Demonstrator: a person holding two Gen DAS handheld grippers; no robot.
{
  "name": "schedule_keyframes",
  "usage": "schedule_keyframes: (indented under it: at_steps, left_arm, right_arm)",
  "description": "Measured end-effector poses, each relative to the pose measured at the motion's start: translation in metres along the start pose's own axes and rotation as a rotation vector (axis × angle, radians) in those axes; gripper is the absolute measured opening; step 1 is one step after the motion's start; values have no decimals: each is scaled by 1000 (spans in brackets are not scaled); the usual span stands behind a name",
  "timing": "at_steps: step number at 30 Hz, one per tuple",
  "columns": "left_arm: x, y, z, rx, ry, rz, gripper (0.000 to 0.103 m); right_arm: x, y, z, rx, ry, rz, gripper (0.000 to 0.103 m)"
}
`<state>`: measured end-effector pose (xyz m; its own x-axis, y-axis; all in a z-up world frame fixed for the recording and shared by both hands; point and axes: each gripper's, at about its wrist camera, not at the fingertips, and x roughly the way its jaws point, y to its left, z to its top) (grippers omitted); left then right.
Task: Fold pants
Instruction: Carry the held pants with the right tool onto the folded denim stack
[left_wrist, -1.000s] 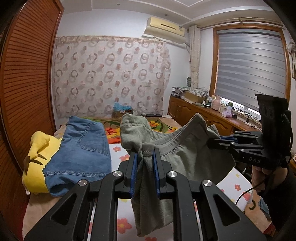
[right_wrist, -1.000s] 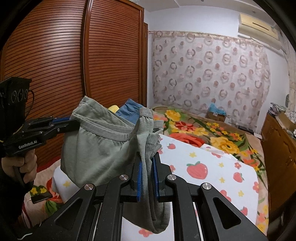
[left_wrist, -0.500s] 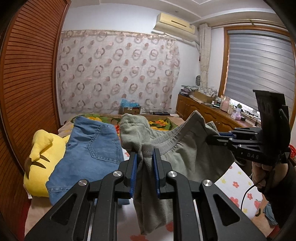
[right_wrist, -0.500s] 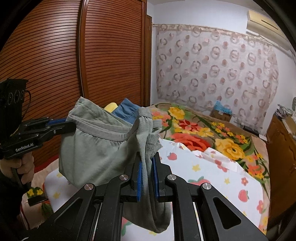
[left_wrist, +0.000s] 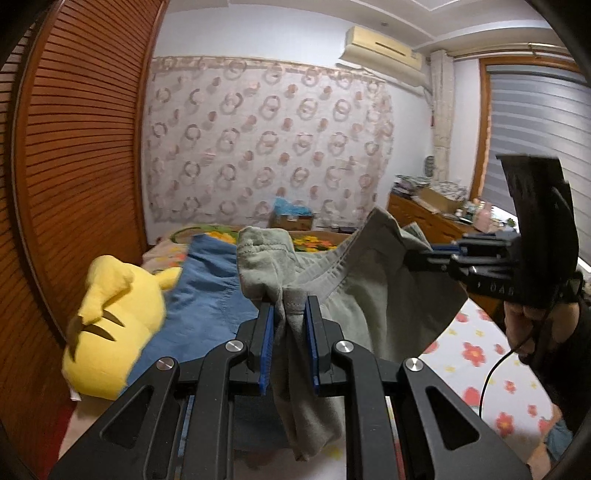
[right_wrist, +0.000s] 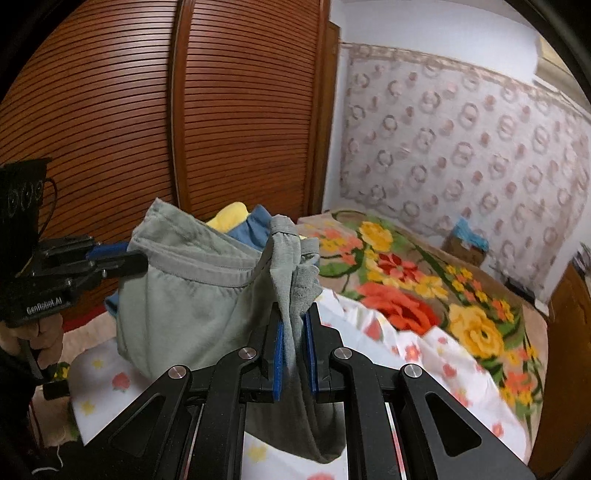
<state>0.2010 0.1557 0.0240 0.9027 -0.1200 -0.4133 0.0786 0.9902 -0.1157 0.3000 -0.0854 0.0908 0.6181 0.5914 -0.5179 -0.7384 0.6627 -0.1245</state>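
Note:
The grey-green pants (left_wrist: 369, 295) hang in the air above the bed, stretched by the waistband between both grippers. My left gripper (left_wrist: 289, 314) is shut on one end of the waistband, with cloth bunched between its blue pads and drooping below. My right gripper (right_wrist: 294, 325) is shut on the other end of the pants (right_wrist: 184, 295). In the left wrist view the right gripper (left_wrist: 424, 254) shows at the right edge, held by a hand (left_wrist: 524, 321). In the right wrist view the left gripper (right_wrist: 122, 258) comes in from the left.
A blue denim garment (left_wrist: 207, 310) lies on the bed beside a yellow plush toy (left_wrist: 110, 332). A white flowered sheet (right_wrist: 424, 354) covers the near bed, a bright floral blanket (right_wrist: 424, 273) the far part. Brown slatted wardrobe doors (right_wrist: 221, 110) stand alongside; a cluttered wooden dresser (left_wrist: 436, 218) lines the window wall.
Both grippers carried the stretched pants sideways toward the wardrobe and plush toy; the room slid across both views. Both grips held unchanged.

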Motion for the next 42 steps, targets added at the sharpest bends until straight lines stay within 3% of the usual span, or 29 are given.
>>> schedule_keyframes:
  at_steps: [6, 15, 19, 26, 32, 39, 42]
  left_arm:
    - [10, 23, -7, -42, -3, 52, 17]
    - [11, 33, -29, -111, -31, 102, 17]
    - [9, 33, -33, -116, -24, 160, 17]
    - [0, 37, -42, -169, -50, 166, 17]
    - [4, 41, -45, -174, -30, 201, 17]
    - [4, 44, -48, -184, -19, 201, 17]
    - [3, 44, -49, -188, -14, 204, 17]
  right_arm:
    - [47, -11, 21, -56, -4, 9, 10]
    - [117, -21, 30, -7, 29, 43, 10]
    - [130, -23, 39, 2, 7, 92, 10]
    - [148, -16, 47, -83, -23, 138, 10]
    - [159, -8, 52, -153, -7, 144, 11]
    - [164, -12, 59, -91, 6, 155, 11]
    - [168, -6, 61, -101, 24, 119, 11]
